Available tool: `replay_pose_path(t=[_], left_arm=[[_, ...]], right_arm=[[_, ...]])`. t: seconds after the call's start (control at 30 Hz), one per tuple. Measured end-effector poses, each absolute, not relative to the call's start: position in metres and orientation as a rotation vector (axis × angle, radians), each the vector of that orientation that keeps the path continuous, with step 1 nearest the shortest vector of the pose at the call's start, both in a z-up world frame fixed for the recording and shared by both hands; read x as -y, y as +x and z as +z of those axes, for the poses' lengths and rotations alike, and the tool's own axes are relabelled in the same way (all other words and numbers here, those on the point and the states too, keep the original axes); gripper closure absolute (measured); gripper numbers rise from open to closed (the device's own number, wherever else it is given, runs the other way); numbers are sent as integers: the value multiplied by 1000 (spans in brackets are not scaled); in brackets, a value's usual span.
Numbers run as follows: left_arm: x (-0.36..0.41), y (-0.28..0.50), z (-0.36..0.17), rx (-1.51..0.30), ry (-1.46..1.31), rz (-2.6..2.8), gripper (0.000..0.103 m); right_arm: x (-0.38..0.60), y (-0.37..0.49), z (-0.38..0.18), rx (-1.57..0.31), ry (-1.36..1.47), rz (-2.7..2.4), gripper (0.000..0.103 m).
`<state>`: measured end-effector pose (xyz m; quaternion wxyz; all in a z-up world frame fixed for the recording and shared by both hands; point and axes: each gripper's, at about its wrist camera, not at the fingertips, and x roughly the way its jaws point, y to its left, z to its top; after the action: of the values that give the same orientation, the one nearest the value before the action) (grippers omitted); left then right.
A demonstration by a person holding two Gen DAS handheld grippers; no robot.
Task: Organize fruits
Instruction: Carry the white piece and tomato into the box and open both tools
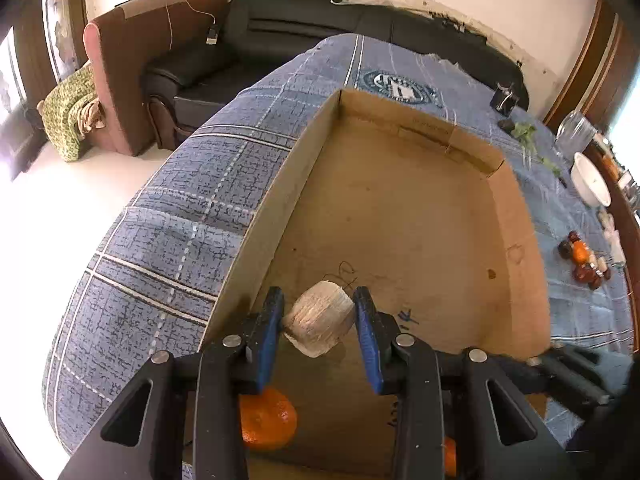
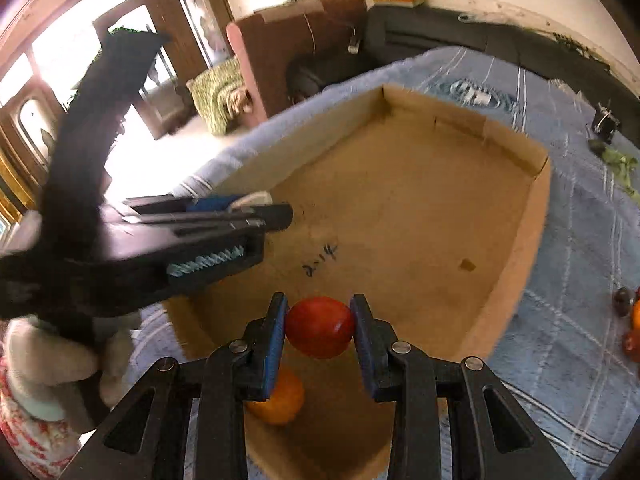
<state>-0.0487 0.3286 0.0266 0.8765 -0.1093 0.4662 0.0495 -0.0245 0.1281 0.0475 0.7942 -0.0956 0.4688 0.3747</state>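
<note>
A shallow cardboard box (image 1: 520,240) lies on a blue plaid cloth. My left gripper (image 1: 319,316) hangs over the box's near end, shut on a pale, ribbed white fruit (image 1: 320,322). Below it an orange (image 1: 269,424) rests on the box floor. In the right wrist view my right gripper (image 2: 320,326) is shut on a red round fruit (image 2: 320,327), held above the box (image 2: 516,280) near its front corner. An orange (image 2: 280,400) lies in the box beneath it. The left gripper (image 2: 256,210) reaches in from the left with the pale fruit.
More fruit, dark red ones and an orange (image 1: 580,254), lies on the cloth at the right, next to a white bowl (image 1: 592,180) and a glass jar (image 1: 574,132). Green leaves (image 1: 528,132) lie farther back. A dark sofa (image 1: 320,32) and a brown armchair (image 1: 132,92) stand behind the table.
</note>
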Motion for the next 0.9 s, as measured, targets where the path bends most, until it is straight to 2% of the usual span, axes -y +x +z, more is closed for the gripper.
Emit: replay_pose_path(t=[0.2, 0.27, 0.33, 0.4, 0.5, 0.67, 0.77, 0.9], left_arm=[[-350, -77, 45, -896, -345, 115, 66], [-359, -95, 56, -850, -376, 134, 60], [-372, -126, 70, -783, -421, 183, 49], [-385, -158, 81, -720, -462, 252, 42], [-401, -195, 89, -657, -508, 345, 39], [-418, -236, 95, -612, -553, 449, 39], [-418, -250, 104, -590, -559, 477, 39], [-412, -261, 116, -564, -548, 487, 38]], right_arm=[[-132, -28, 49, -976, -251, 809, 66], [-131, -33, 55, -948, -262, 813, 63], [-131, -33, 65, -909, -260, 818, 50], [-126, -38, 79, -851, -248, 816, 43], [-126, -44, 102, -768, -229, 812, 42], [-150, -53, 184, -628, -160, 893, 42], [-185, -51, 244, -577, -100, 981, 32], [-227, -50, 291, -573, -96, 1047, 32]])
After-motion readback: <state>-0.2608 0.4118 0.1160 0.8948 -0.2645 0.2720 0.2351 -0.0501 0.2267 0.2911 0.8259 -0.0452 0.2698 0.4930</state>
